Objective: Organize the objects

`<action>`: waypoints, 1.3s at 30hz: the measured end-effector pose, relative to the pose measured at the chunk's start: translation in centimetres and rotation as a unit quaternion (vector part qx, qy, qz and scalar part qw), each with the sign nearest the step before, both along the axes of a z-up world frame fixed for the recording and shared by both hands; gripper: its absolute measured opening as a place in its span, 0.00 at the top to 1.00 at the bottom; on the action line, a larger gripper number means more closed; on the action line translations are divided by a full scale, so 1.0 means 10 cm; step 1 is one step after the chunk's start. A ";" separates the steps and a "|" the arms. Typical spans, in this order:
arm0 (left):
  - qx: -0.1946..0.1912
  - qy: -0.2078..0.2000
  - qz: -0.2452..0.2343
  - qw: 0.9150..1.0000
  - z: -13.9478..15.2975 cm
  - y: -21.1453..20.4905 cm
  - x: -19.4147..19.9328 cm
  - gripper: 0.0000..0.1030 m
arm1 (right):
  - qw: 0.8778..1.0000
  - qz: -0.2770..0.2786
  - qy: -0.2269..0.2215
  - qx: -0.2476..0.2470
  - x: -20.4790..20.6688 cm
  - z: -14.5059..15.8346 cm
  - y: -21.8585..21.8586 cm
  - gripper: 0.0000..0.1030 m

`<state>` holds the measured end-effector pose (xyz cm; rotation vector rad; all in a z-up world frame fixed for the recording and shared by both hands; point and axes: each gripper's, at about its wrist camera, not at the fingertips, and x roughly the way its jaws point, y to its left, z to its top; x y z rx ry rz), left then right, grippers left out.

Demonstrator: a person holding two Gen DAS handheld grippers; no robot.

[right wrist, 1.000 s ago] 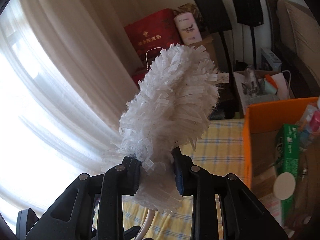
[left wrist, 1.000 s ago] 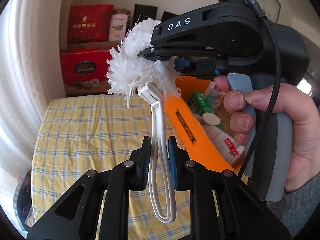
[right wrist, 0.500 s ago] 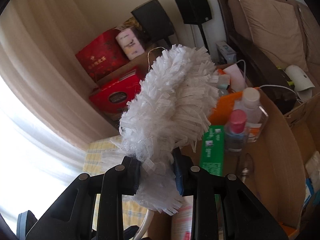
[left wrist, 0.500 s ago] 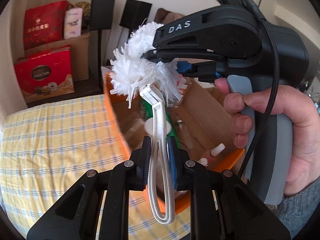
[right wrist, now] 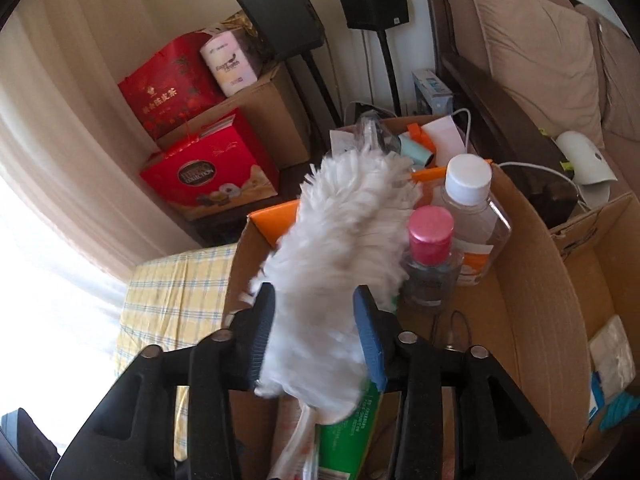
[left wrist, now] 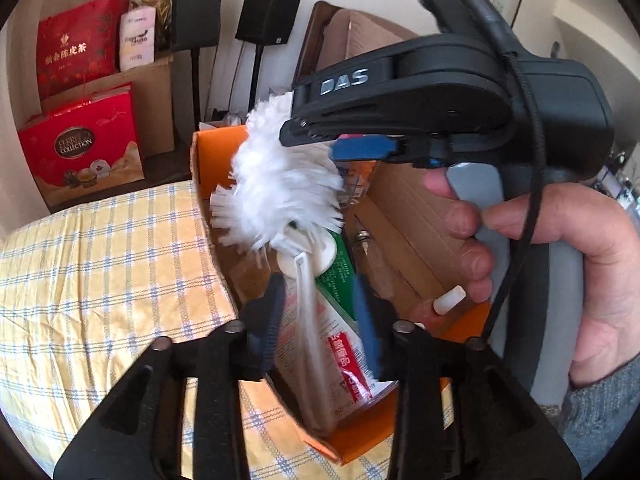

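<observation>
Both grippers have let go since half a second ago: their pads, then clamped on the duster, now stand apart from it. Largest in my left view is the orange box [left wrist: 216, 184], filling the centre and lower right on the yellow checked cloth [left wrist: 100, 260]. My right gripper [left wrist: 320, 140] crosses the upper right of that frame, released, its blue pad clear of the fluff. The duster [left wrist: 280, 184] sits at frame centre over the box, blurred; its white handle runs down between the left gripper's [left wrist: 320, 308] spread pads without touching either that I can see.

From the right view, the duster [right wrist: 340, 248] fills the middle, its head between the right gripper's [right wrist: 316, 320] parted pads. Beside it in the box [right wrist: 532, 280], centre right, stand a clear bottle [right wrist: 472, 216] with a white cap and a smaller pink-capped bottle [right wrist: 430, 256]. A green carton [right wrist: 348, 440] lies at the bottom under the fluff.
</observation>
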<state>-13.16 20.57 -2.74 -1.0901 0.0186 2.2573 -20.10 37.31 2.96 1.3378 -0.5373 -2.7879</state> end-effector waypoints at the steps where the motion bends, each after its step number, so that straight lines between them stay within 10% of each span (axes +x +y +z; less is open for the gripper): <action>1: 0.000 0.003 0.002 1.000 0.02 -0.03 0.01 0.59 | 1.000 -0.002 0.006 0.003 0.05 0.03 0.00 0.43; 17: 0.007 0.055 0.059 0.997 0.39 -0.84 0.36 0.10 | 0.996 0.014 0.077 0.045 1.00 0.33 -0.20 0.21; 39: 0.001 0.060 0.111 0.992 0.48 -1.28 0.73 0.00 | 0.978 -0.004 0.118 0.171 1.90 0.13 -0.78 0.01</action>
